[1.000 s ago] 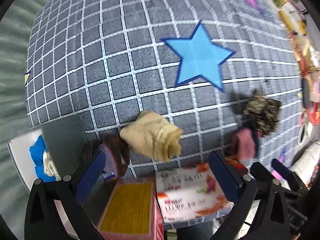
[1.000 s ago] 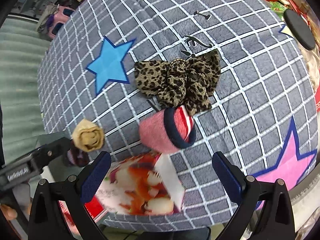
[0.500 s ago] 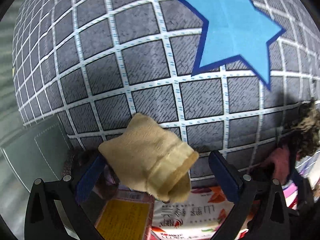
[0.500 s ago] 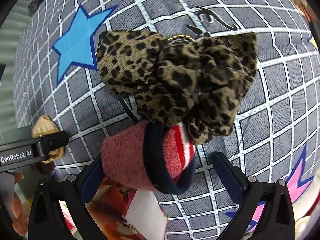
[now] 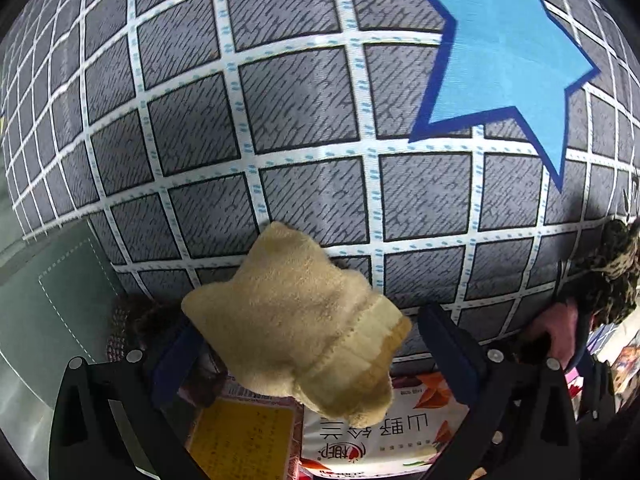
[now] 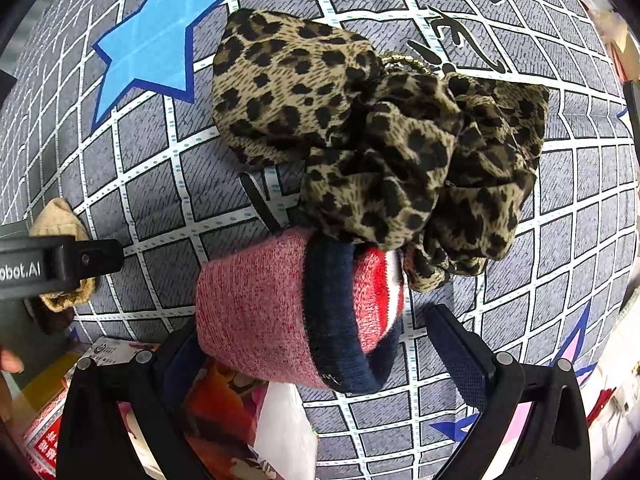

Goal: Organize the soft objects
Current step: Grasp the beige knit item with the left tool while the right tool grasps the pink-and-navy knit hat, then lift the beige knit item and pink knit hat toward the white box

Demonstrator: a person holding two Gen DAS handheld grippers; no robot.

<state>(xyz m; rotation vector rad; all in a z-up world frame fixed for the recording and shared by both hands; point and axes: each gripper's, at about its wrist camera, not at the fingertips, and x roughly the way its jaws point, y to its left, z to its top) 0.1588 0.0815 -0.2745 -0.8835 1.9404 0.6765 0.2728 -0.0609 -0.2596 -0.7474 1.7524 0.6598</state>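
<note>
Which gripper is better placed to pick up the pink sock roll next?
Right. The right gripper is open with the pink sock roll directly between its fingers, beside the leopard fabric. The left gripper is open around the tan sock roll, off to the side.

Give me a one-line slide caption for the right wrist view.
Open right hand-held gripper straddles a pink rolled sock beside a leopard-print scrunchie on the star-patterned grid cloth.

Ahead of me I see a grey checked cloth [image 5: 304, 100] with a blue star [image 5: 504, 52]; green matting [image 5: 44, 312] lies lower left.
</note>
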